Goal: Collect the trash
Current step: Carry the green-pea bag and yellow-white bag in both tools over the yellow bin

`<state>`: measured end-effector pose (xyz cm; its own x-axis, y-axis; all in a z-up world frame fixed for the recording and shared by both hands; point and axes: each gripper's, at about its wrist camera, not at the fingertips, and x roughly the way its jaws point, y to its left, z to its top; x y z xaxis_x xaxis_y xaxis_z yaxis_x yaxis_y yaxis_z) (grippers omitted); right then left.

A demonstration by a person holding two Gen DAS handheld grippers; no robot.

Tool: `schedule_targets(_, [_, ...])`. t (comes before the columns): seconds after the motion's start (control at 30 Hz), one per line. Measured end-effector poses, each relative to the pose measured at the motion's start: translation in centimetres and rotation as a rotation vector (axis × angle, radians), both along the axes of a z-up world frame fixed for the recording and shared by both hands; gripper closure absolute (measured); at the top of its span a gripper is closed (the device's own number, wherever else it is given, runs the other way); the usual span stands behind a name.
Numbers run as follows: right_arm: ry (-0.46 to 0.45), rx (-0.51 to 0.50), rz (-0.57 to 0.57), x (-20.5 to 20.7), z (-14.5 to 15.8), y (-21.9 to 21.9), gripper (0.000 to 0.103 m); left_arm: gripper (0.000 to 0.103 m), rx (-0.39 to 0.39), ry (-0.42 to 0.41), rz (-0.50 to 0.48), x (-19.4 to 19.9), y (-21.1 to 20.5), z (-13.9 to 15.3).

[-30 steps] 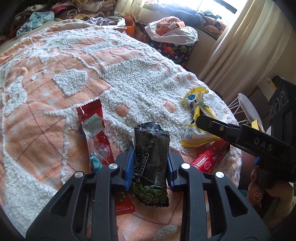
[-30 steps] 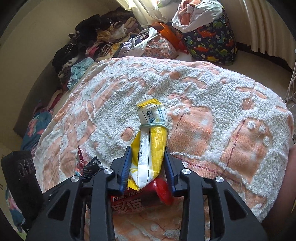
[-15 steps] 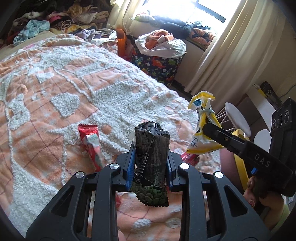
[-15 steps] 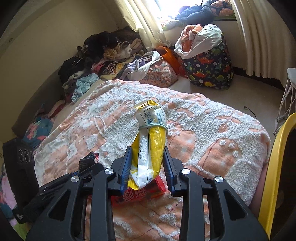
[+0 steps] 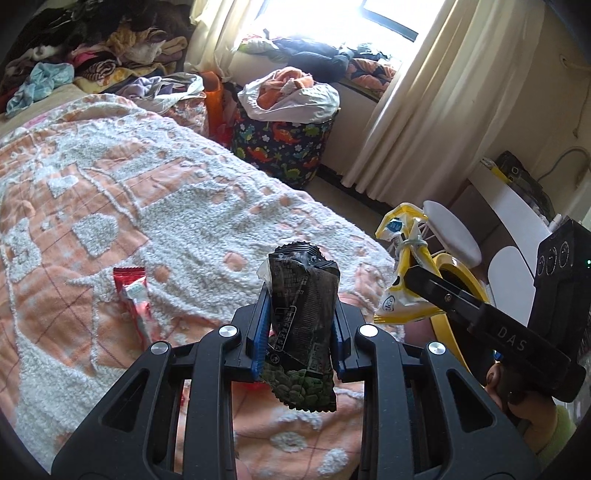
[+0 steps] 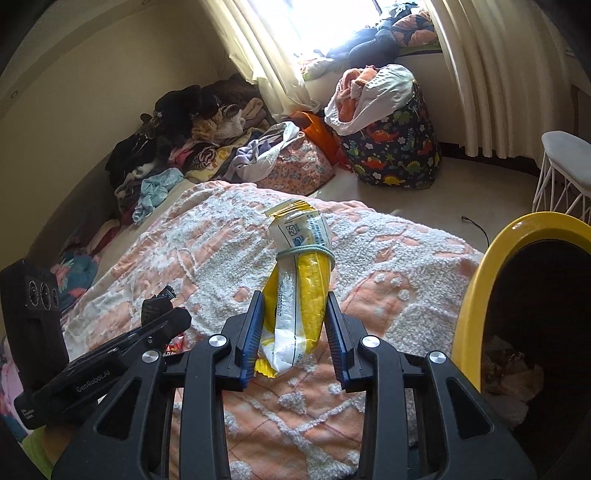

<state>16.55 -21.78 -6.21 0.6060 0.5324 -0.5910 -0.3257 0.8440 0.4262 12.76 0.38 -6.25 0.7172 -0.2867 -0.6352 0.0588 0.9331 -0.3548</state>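
- Left gripper (image 5: 298, 334): clamped on black snack packet (image 5: 303, 317).
- Right gripper (image 6: 294, 334): clamped on yellow snack bag (image 6: 299, 291), yellow bin (image 6: 480, 280) to its right.
- Red wrapper (image 5: 133, 295): on bedspread (image 5: 166, 206), left of left gripper.

Three snack wrappers: one black pea packet (image 5: 301, 325) at centre, one yellow packet (image 6: 299, 295) (tied with string), one red wrapper (image 5: 133, 295) at left. One yellow bin (image 6: 517, 295), right edge.

Both wrist views look down along their tongs, sharing the bed (image 5: 155, 206) and window (image 6: 332, 22).

Bedroom: bed (image 5: 155, 206), clothes piles (image 6: 192, 140)
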Motion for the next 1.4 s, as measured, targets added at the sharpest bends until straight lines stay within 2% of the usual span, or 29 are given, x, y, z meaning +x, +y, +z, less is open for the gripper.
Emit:
schedule_targets(0.57, [-0.016, 0.019, -0.109, -1.5, 0.4, -5.7, 0.072, 0.083, 0.025, -0.040, -0.082, -0.6, -3.8, 1.6])
schedule_targets(0.63, [-0.017, 0.017, -0.120, -1.6, 0.4, -6.1, 0.077, 0.083, 0.027, -0.043, -0.090, -0.7, -4.3, 1.7])
schedule_targets(0.77, [-0.020, 0.016, -0.139, -1.8, 0.2, -7.2, 0.078, 0.083, 0.032, -0.048, -0.108, -0.8, -5.0, 1.9])
schedule_targets(1.4, [-0.030, 0.049, -0.298, -1.9, 0.5, -13.9, 0.078, 0.083, 0.062, -0.081, -0.226, -1.0, -10.4, 2.8])
